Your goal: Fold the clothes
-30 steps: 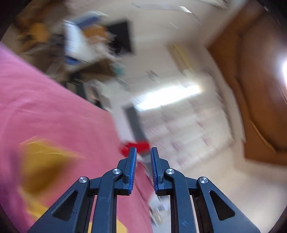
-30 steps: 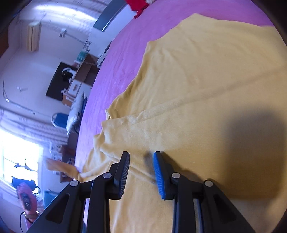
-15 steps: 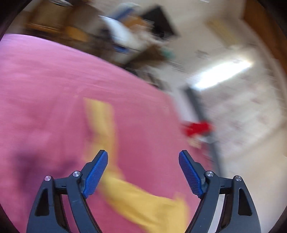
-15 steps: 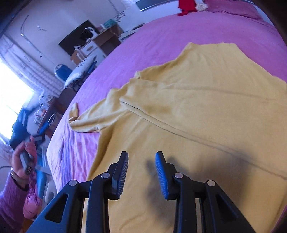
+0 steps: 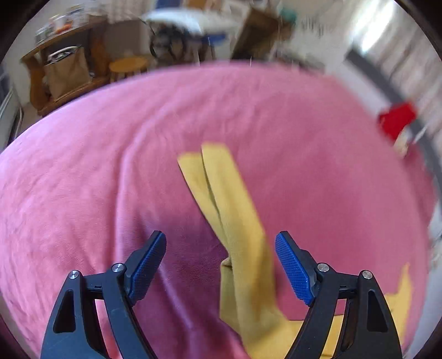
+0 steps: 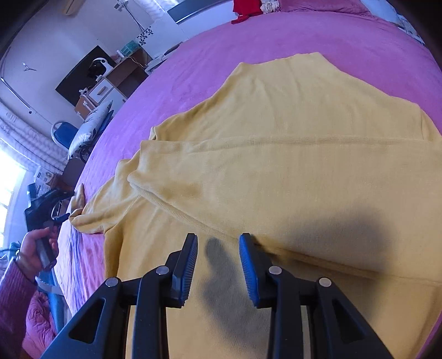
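A yellow knit sweater lies spread on a pink bedspread, one side folded over its body. Its left sleeve stretches away over the bedspread in the left wrist view. My left gripper hovers above that sleeve, wide open, the sleeve running between its blue pads with nothing gripped. My right gripper floats just over the sweater's lower body, partly open and empty, casting a shadow on the knit. In the right wrist view a person's hand holds the left gripper beside the sleeve's cuff.
A red garment lies at the bed's far edge. Beyond the bed stand wooden shelves with a paper bag, a round stool, a blue chair with a pillow and a cabinet.
My left gripper opened wide and swung down from facing the room to hover over the sweater's sleeve. The right gripper drew back, widened slightly, and the view tilted toward the whole sweater.
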{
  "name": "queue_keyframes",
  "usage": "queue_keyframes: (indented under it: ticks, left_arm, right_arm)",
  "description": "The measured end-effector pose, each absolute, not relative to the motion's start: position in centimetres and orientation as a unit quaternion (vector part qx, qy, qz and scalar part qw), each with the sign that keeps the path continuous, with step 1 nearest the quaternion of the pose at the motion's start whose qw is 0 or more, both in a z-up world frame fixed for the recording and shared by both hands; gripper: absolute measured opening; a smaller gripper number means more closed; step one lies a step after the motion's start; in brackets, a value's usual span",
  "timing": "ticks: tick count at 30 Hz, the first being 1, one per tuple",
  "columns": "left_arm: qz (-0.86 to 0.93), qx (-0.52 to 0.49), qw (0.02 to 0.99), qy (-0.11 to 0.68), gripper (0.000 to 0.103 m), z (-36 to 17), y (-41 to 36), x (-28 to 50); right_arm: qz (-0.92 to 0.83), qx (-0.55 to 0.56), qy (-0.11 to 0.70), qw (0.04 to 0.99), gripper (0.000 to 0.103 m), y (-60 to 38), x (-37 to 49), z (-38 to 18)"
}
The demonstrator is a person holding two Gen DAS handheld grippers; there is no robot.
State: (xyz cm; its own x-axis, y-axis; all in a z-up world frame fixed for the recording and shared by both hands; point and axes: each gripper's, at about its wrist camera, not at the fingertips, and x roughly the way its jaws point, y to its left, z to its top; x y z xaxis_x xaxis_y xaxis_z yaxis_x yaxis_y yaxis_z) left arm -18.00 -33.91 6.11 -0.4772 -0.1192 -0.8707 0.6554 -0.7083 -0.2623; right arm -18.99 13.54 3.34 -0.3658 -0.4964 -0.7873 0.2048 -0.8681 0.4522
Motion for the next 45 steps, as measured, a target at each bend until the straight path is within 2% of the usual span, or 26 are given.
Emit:
queue_keyframes:
  ticks: [1,3,4,6,10,13,18,22,24,26,28,30,34,39,42,45]
  left_arm:
    - [-0.803,0.455,0.243,0.298,0.080,5.6,-33.8,-18.2]
    - [-0.806,0.441,0.259,0.298,0.041,5.5,-33.7,-17.7]
    - [-0.806,0.429,0.251,0.321,0.014,5.6,-33.9,-17.2]
    - [-0.804,0.403,0.230,0.372,0.009,5.8,-34.5,-16.2]
    - [-0.820,0.316,0.200,0.433,0.009,9.2,-35.0,-13.5]
    - [-0.858,0.246,0.140,0.428,0.008,15.2,-32.7,-13.3]
    - [-0.926,0.167,-0.018,0.338,0.008,26.2,-21.8,-15.6]
    - [-0.933,0.176,-0.195,0.247,0.009,30.3,-6.8,-18.2]
    - [-0.919,0.213,-0.276,0.186,0.020,29.1,1.9,-18.5]
    - [-0.908,0.269,-0.297,0.122,0.066,25.6,9.2,-18.1]
    - [-0.882,0.346,-0.304,0.094,0.068,20.3,13.8,-17.2]
    - [-0.857,0.407,-0.302,0.093,0.068,15.5,15.0,-15.7]
    - [-0.868,0.416,-0.257,0.086,0.068,10.0,10.7,-12.0]
    - [-0.883,0.443,-0.147,0.060,0.068,6.2,3.8,-14.6]
    - [-0.892,0.428,-0.139,0.052,0.068,6.1,2.3,-15.1]
    - [-0.918,0.387,-0.086,-0.016,0.065,7.2,2.4,-14.4]
  right_arm:
    - [-0.815,0.520,-0.139,0.217,0.032,13.6,-18.9,3.3]
    - [-0.815,0.518,-0.143,0.216,0.032,13.7,-18.9,3.6]
    - [-0.815,0.517,-0.146,0.216,0.032,13.7,-19.0,3.7]
    - [-0.819,0.510,-0.153,0.213,0.032,14.0,-19.0,4.1]
    - [-0.828,0.487,-0.187,0.205,0.032,15.4,-19.7,4.7]
    - [-0.806,0.516,-0.216,0.193,0.031,16.3,-20.6,3.0]
    - [-0.795,0.487,-0.306,0.191,0.032,19.4,-18.4,3.3]
    - [-0.793,0.471,-0.341,0.183,0.032,22.2,-16.0,3.9]
    - [-0.787,0.467,-0.364,0.175,0.032,24.1,-14.8,3.8]
    - [-0.780,0.464,-0.387,0.162,0.033,26.1,-13.4,3.6]
    - [-0.776,0.472,-0.391,0.148,0.033,27.9,-12.0,3.1]
    - [-0.771,0.481,-0.395,0.135,0.033,29.6,-10.6,2.6]
    - [-0.771,0.488,-0.391,0.120,0.033,32.4,-8.4,2.2]
    - [-0.789,0.464,-0.385,0.121,0.033,33.6,-9.5,3.7]
    - [-0.793,0.454,-0.390,0.114,0.033,34.1,-11.2,4.5]
    - [-0.797,0.458,-0.378,0.109,0.033,33.4,-12.8,4.6]
